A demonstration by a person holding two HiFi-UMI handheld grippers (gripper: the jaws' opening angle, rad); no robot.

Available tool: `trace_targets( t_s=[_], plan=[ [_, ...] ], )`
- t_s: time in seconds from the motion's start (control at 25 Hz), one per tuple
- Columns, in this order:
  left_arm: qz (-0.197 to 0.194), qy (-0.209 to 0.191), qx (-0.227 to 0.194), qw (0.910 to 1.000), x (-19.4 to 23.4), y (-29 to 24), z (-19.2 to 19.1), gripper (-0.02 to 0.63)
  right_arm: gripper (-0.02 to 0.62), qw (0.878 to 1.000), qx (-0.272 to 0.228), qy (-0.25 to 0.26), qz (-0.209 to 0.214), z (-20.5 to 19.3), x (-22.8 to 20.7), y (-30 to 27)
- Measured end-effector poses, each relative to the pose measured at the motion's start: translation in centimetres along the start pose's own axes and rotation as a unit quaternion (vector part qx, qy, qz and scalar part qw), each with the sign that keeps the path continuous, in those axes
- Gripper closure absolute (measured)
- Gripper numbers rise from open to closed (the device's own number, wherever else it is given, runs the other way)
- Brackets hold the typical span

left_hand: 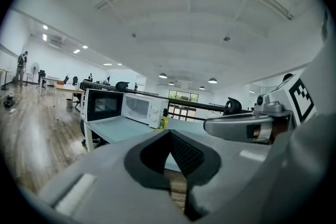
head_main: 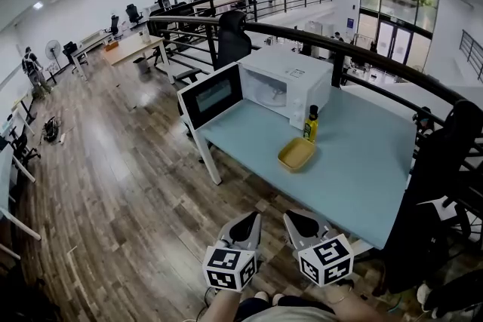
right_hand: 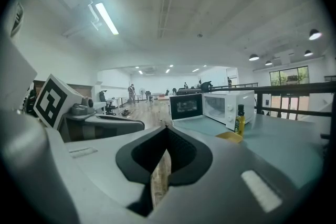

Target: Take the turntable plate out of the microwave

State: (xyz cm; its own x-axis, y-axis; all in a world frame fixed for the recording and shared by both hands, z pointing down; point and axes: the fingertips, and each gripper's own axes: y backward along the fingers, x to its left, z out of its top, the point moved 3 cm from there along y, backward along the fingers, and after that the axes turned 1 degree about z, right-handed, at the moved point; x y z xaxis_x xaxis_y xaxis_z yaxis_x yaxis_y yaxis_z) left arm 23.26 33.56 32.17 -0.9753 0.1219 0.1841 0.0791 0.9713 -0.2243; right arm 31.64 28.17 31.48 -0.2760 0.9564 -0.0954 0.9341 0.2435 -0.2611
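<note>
A white microwave (head_main: 290,83) stands at the far end of a light blue table (head_main: 355,170), its dark-windowed door (head_main: 213,94) swung open to the left. Inside the pale cavity the turntable plate (head_main: 269,97) shows only faintly. Both grippers hang well short of the table's near edge, side by side and pointing at the microwave. The left gripper (head_main: 245,221) (left_hand: 168,132) is shut with nothing in it. Beside it, the right gripper (head_main: 300,219) (right_hand: 167,128) is also shut and empty. From the gripper views the microwave (left_hand: 137,108) (right_hand: 227,107) looks small and far off.
A green-yellow bottle (head_main: 310,124) stands in front of the microwave, with a yellow dish (head_main: 296,154) just nearer. A black railing (head_main: 362,60) runs behind the table. A dark chair (head_main: 445,185) stands at the right. Wooden floor spreads to the left.
</note>
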Motion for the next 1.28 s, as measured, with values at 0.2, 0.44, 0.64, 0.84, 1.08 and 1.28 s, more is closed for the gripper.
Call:
trace_targets(
  t_s=[0.2, 0.44, 0.64, 0.84, 1.08, 1.28],
  plan=[
    [-0.002, 0.002, -0.011, 0.9999, -0.7, 0.1, 0.0, 0.604, 0.586, 1.000, -0.011, -0.007, 0.011, -0.1, 0.0, 0.7],
    [0.003, 0.003, -0.015, 0.9999, -1.3, -0.7, -0.8, 0.604, 0.578, 1.000, -0.010, -0.006, 0.020, -1.2, -0.8, 0.4],
    [0.008, 0.007, -0.008, 0.9999, -0.5, -1.5, -0.9, 0.604, 0.578, 1.000, 0.004, -0.005, 0.024, -1.5, -1.2, -0.9],
    [0.007, 0.014, -0.001, 0.9999, 2.8, -4.0, -1.0, 0.604, 0.578, 0.999, 0.008, -0.002, 0.032, -1.3, -1.6, -5.1],
    [-0.021, 0.001, 0.011, 0.9997, 9.4, -8.8, 1.1, 0.604, 0.580, 1.000, -0.004, -0.002, 0.005, 1.5, -4.1, -12.4],
    [-0.048, -0.009, 0.021, 0.9986, 16.3, -13.1, 4.1, 0.604, 0.580, 0.999, -0.024, -0.019, -0.027, 4.9, -5.7, -19.2]
  ],
)
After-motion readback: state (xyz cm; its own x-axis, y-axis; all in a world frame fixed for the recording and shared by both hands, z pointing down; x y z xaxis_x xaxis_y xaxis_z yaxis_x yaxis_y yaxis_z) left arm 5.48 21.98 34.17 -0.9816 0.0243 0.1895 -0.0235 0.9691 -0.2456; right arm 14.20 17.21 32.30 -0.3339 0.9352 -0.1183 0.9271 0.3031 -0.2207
